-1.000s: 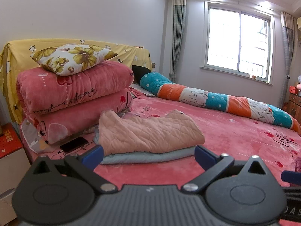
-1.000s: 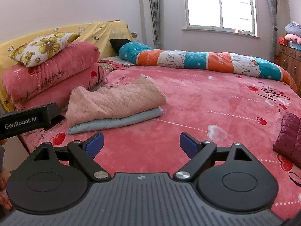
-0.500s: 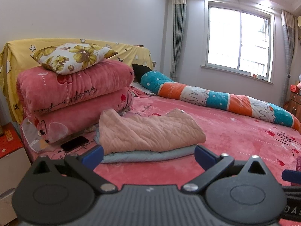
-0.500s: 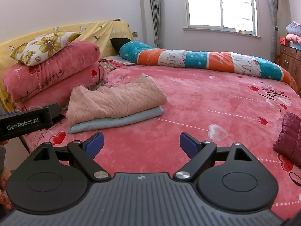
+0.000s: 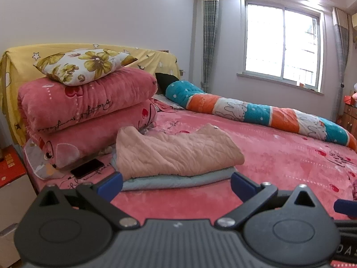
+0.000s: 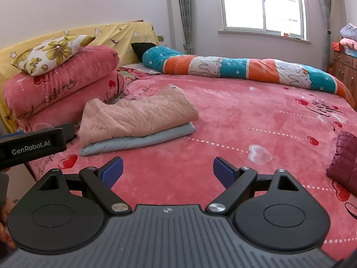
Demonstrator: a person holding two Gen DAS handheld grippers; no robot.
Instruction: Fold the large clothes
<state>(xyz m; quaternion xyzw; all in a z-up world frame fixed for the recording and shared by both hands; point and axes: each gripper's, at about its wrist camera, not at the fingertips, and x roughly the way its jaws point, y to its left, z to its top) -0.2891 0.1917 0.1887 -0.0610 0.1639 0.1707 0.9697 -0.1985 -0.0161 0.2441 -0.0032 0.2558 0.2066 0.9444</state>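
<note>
Readable lettering on the gripper and bedding

"GenRobot.AI" stands in white on the left gripper's black body (image 6: pixel 31 146); the bedspread (image 6: pixel 267 120) carries cursive script (too loopy to read).

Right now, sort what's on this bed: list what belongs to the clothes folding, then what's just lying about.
For the job:
pink quilted garment, folded
grey-blue garment beneath it
maroon padded garment
left tongs, right tongs, both open

Lying about:
floral pillow
rolled pink blankets
striped bolster
phone

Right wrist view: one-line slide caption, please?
Open right gripper hovers over pink bedspread; folded peach quilted garment sits on grey one, maroon jacket waiting.
</note>
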